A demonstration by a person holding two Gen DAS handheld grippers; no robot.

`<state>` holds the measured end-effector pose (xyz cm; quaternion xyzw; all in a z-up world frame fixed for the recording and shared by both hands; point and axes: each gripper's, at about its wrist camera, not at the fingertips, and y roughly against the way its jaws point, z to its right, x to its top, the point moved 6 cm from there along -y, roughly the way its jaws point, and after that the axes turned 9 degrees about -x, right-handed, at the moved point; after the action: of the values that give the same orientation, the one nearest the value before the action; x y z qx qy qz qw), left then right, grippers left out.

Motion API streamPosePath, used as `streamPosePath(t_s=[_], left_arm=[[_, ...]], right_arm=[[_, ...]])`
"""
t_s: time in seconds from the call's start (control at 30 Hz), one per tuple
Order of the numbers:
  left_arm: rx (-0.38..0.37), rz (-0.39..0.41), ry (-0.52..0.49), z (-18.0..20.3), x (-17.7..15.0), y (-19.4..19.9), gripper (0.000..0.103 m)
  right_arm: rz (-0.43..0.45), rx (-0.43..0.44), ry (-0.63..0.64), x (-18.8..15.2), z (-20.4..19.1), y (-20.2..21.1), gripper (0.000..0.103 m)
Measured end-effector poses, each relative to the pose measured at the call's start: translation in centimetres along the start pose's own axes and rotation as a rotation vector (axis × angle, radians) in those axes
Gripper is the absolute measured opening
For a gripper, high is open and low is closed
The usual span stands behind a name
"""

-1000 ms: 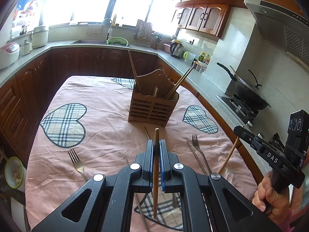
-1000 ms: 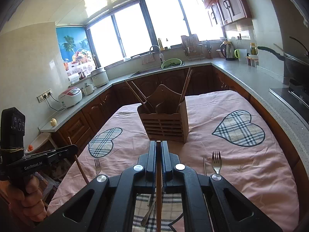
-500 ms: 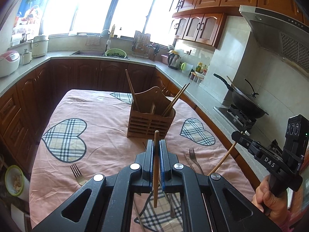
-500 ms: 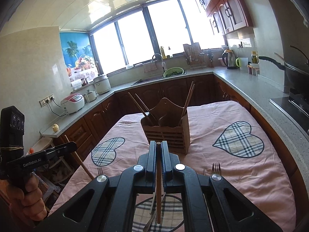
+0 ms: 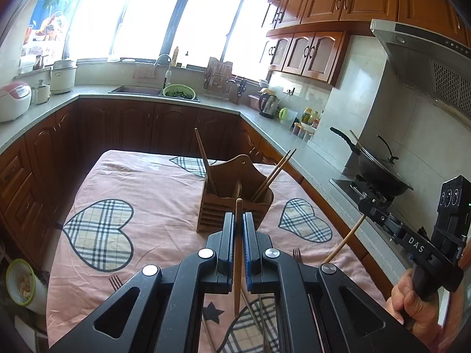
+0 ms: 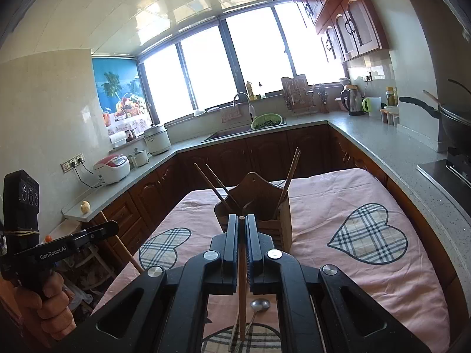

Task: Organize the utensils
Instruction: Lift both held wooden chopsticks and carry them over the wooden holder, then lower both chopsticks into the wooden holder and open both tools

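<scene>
Wooden chopstick pinched tight in the left claw, its tip poking up past the jaws, and the right claw is clamped on a second chopstick the same way. Both hover over the pink cloth-covered counter, just short of the wooden utensil holder, which stands upright mid-counter with several chopsticks leaning in its compartments. Down on the cloth, a fork lies to the left, another fork to the right, a spoon near the right claw.
</scene>
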<state>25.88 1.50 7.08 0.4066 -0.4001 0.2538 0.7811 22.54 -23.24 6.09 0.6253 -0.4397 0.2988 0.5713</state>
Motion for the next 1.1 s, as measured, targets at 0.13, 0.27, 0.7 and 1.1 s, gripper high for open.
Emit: streamPosePath(t_s=[0.13,0.27,0.7,1.1], left_arm=[[0.001,0.020,0.002,-0.6,0.9,-0.5,0.004],[0.008,0.046,0.003,-1.1,2.0,-0.9,0.004],[0.017,0.180,-0.003,-2.8,7.8,-4.2,0.004],[0.051,0.244,-0.006,-4.7,10.6,-12.6,0.004]], right_arm=[[0.026,0.001,-0.007,1.3,0.0,-0.5,0.004],[0.062,-0.007,-0.012,2.8,0.3,-0.9,0.004],[0.188,-0.024,-0.028,9.2,0.8,-3.5,0.004],[0.256,-0.064,-0.041,13.2,1.8,-8.7,0.004]])
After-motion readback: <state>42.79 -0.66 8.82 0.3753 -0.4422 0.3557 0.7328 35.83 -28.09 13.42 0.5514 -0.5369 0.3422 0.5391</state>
